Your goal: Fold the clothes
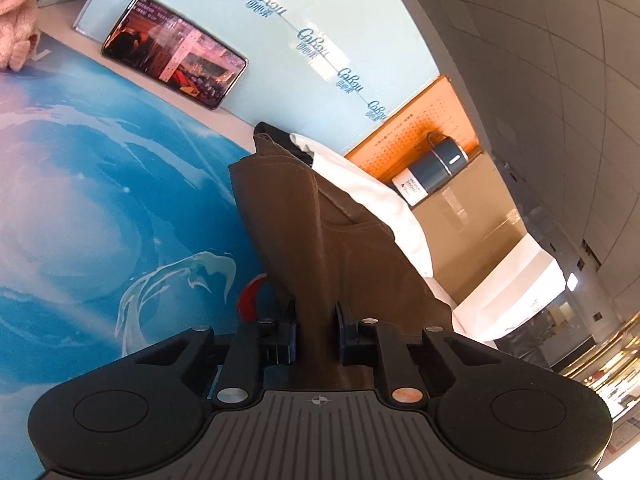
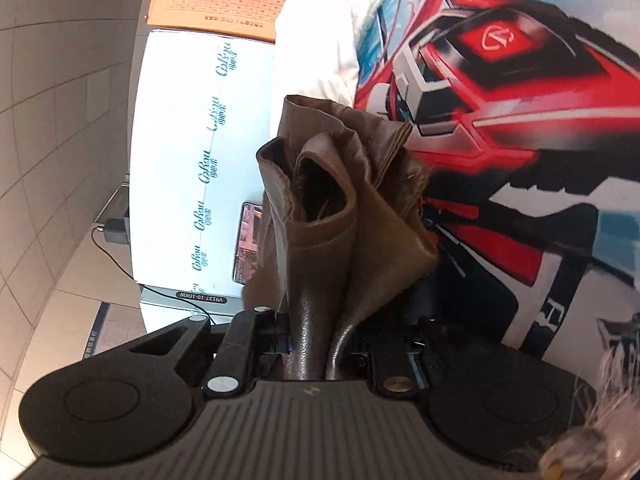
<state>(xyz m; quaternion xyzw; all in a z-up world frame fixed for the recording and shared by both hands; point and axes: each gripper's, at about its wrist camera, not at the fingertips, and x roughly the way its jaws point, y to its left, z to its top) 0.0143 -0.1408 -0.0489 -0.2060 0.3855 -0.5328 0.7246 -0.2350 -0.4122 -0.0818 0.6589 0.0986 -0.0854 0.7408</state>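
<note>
A brown leather-like garment point(image 1: 316, 236) runs away from my left gripper point(image 1: 317, 336), whose jaws are shut on its near edge. It hangs lifted above the blue printed mat point(image 1: 100, 200). In the right wrist view the same brown garment point(image 2: 340, 200) bunches into open folds, and my right gripper point(image 2: 316, 350) is shut on another part of it above the red and blue printed mat point(image 2: 500, 120). A white garment point(image 1: 372, 200) lies behind the brown one, also seen as a white garment point(image 2: 316, 48) at the mat's far edge.
A phone point(image 1: 176, 52) with a lit screen lies on a pale blue board point(image 1: 320, 40). A dark flask point(image 1: 436, 164) rests on an orange sheet point(image 1: 400, 140) beside a cardboard box point(image 1: 468, 220). A pink fuzzy sleeve point(image 1: 16, 28) shows at top left. A charger and cable point(image 2: 116, 236) sit on the floor.
</note>
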